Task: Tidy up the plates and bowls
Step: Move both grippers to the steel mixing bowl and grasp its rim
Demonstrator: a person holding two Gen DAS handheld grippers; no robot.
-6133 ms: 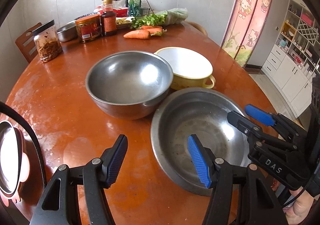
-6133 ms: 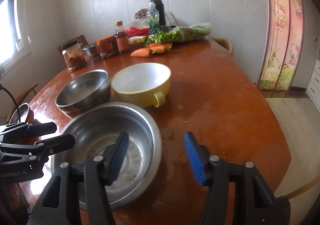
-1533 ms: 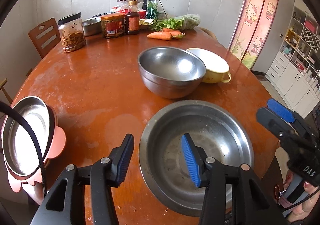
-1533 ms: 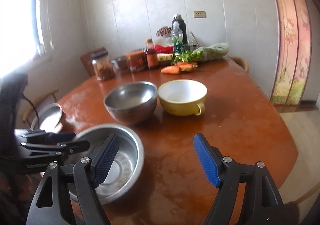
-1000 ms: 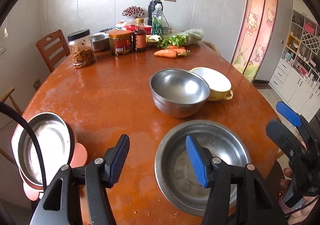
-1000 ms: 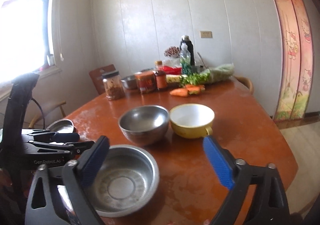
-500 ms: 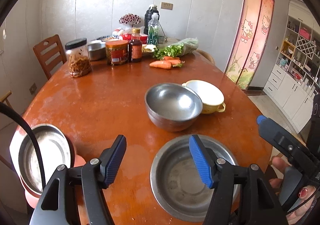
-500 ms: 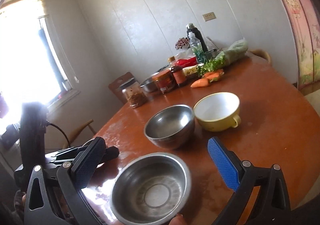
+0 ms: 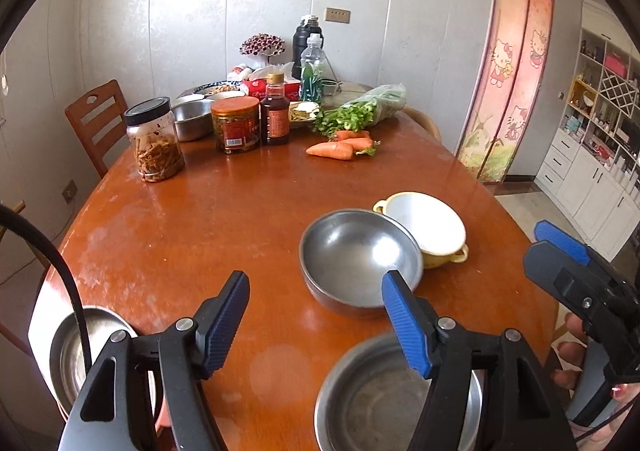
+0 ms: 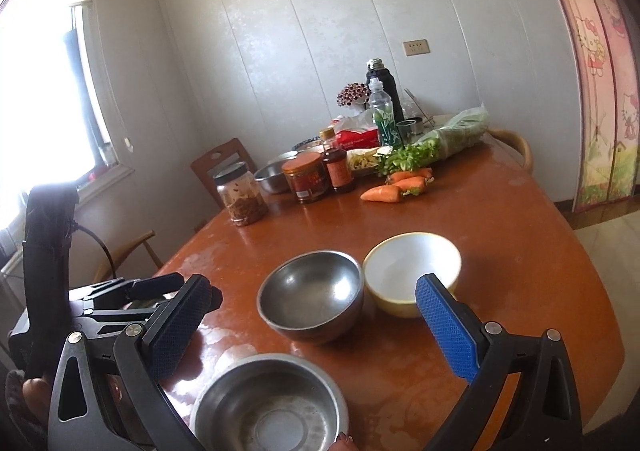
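Wide steel basin behind left claw

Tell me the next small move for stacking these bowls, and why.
Probably bring the open right gripper down onto the deep steel bowl rim: it sits free beside the yellow bowl, while the wide steel bowl nearest could receive it.
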